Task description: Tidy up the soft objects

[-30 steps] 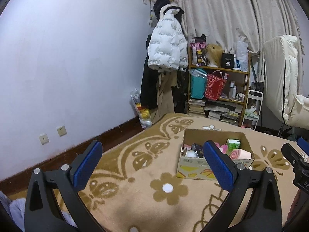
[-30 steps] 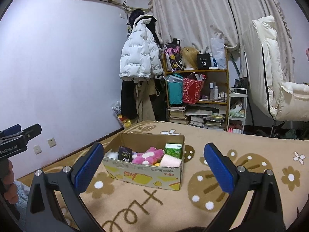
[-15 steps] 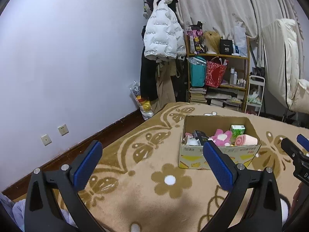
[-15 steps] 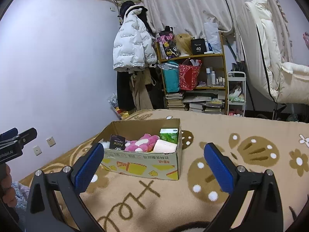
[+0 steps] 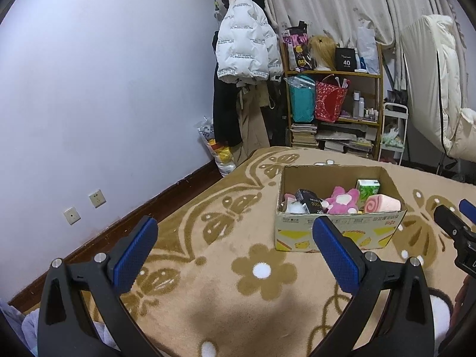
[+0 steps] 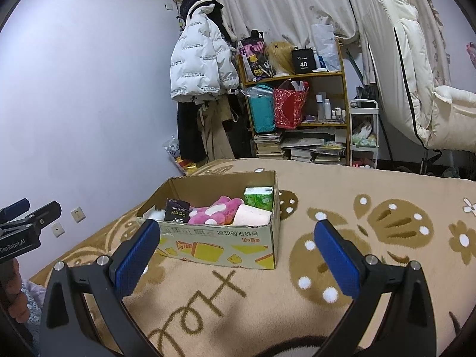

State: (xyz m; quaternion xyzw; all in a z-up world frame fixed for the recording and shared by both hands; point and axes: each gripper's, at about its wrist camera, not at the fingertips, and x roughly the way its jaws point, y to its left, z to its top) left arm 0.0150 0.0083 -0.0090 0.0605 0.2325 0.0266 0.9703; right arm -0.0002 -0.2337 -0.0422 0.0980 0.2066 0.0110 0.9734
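Box (image 6: 220,247) is set on the blanket (image 6: 372,196), with a pink plush (image 6: 215,213), pink roll (image 6: 253,216), green pack (image 6: 258,197) and black pack (image 6: 177,211) inside. Both the left gripper (image 5: 235,251) and right gripper (image 6: 238,251) are held wide open and empty, short of the box.

A lived-in bedroom: coats (image 6: 202,62) hang at the far wall, cluttered shelf (image 6: 297,113) right, curtains (image 6: 282,3), patterned blanket (image 6: 372,202) near.
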